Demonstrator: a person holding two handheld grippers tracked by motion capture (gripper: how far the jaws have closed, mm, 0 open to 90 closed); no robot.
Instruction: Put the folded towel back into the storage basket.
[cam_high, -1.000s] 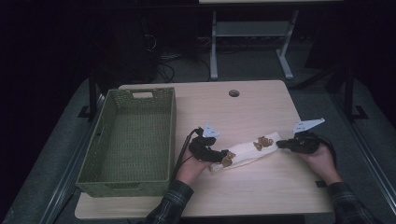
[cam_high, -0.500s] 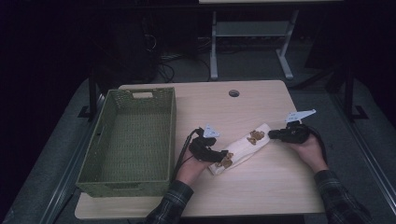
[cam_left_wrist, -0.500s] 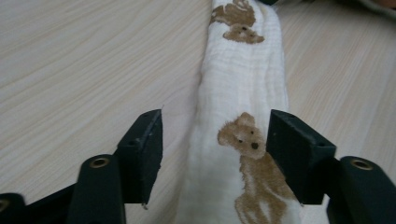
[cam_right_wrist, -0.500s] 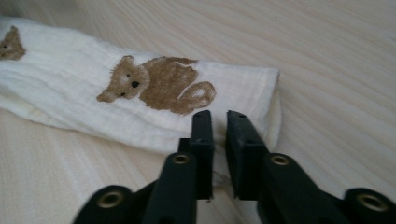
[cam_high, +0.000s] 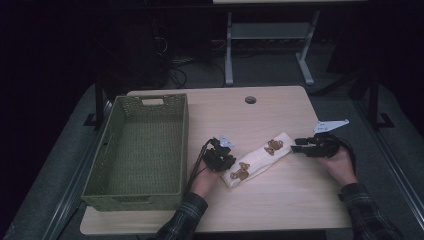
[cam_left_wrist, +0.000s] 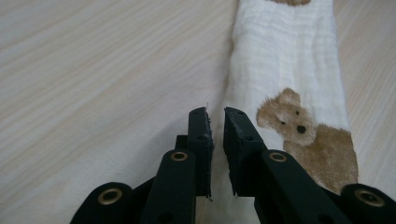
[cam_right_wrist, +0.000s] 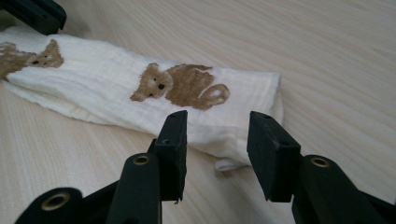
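Note:
A folded white cloth (cam_high: 257, 157) printed with brown teddy bears lies slantwise on the wooden table (cam_high: 280, 200). My left gripper (cam_high: 228, 164) is at its near left end. In the left gripper view the jaws (cam_left_wrist: 215, 114) have just been closing and stand almost together on the left edge of the cloth (cam_left_wrist: 285, 60). My right gripper (cam_high: 296, 145) is at the far right end. Its jaws (cam_right_wrist: 217, 121) have just been opening, and the end of the cloth (cam_right_wrist: 107, 88) lies just ahead of them, free of the pads.
A green woven basket (cam_high: 184, 145) stands on the left part of the table, beside my left hand. A cable hole (cam_high: 250, 99) is near the table's far edge. Dark floor and a metal stand lie beyond.
The right gripper shifted left with the cloth's end, then opened and let it go. The left gripper's jaws closed on the cloth's other end.

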